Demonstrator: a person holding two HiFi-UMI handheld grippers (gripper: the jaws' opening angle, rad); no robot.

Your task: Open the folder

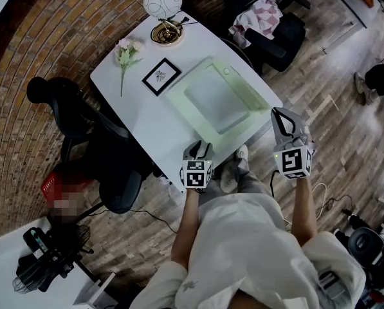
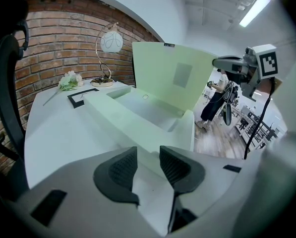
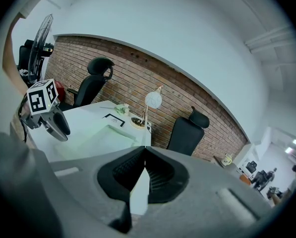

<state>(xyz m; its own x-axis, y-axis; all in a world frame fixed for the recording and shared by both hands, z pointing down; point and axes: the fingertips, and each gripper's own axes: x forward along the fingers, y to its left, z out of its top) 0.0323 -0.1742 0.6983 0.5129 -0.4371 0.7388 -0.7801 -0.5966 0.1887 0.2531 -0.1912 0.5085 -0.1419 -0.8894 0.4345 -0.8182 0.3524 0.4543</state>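
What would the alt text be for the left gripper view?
A pale green folder lies on a white table, its cover lifted upright by the right gripper. In front, the jaws of the left gripper clasp the folder's near edge.

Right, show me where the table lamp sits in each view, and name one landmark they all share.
Head view: lamp at the top edge, on the far corner of the table.
Left gripper view: lamp upper left, at the table's far end.
Right gripper view: lamp near the centre, just above the jaws.
Shared landmark: the pale green folder, on the table short of the lamp.
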